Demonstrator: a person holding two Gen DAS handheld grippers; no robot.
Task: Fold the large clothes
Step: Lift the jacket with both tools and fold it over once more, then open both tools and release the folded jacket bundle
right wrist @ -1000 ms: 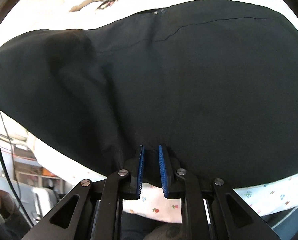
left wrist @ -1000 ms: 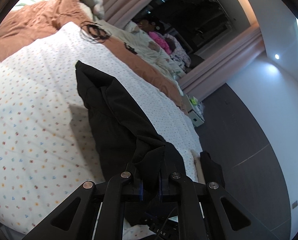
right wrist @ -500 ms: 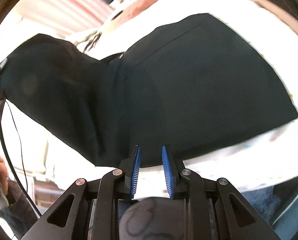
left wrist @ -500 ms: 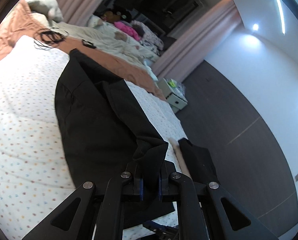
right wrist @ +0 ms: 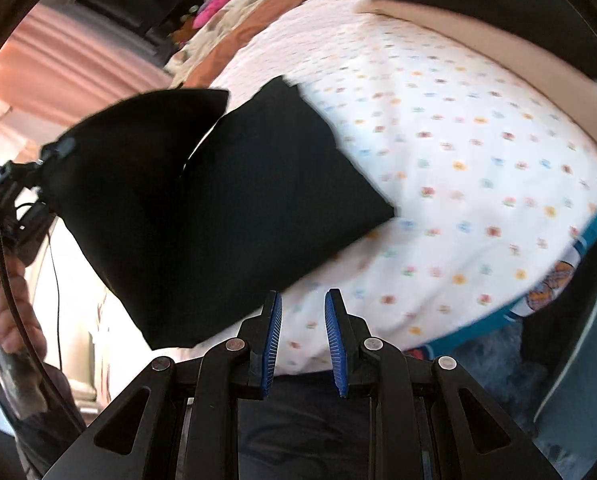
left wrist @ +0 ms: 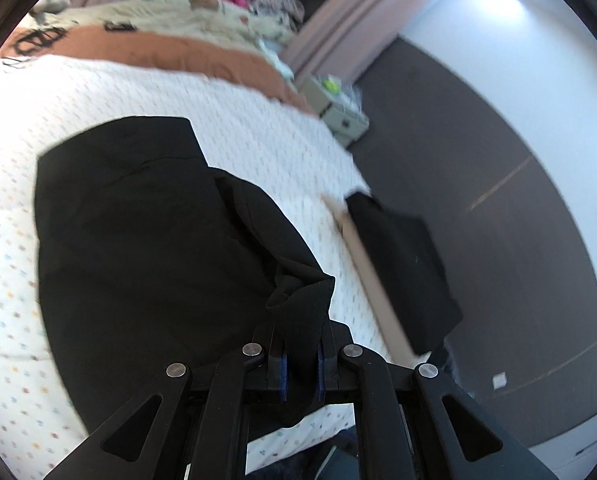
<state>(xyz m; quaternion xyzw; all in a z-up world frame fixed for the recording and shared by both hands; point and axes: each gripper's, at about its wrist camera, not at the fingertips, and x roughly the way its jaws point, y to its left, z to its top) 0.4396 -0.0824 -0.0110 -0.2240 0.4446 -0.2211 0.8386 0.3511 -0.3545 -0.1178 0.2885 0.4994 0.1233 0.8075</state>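
Between the pads of my left hand-held gripper (left wrist: 300, 364) sits a bunched corner of the black garment (left wrist: 146, 248), clamped tight. From that corner the cloth runs forward and left of the fingers, lying folded on the dotted sheet (left wrist: 258, 140) of the bed. Beyond and right of this gripper, another dark piece (left wrist: 402, 256) hangs over the bed's edge.

Ahead and left of my right hand-held gripper (right wrist: 300, 334) the same garment (right wrist: 226, 200) spreads across the sheet (right wrist: 458, 168), one end lifted toward my left hand (right wrist: 6, 300). My right gripper's blue pads (right wrist: 272, 332) stand apart with nothing between them, just short of the cloth's near edge.
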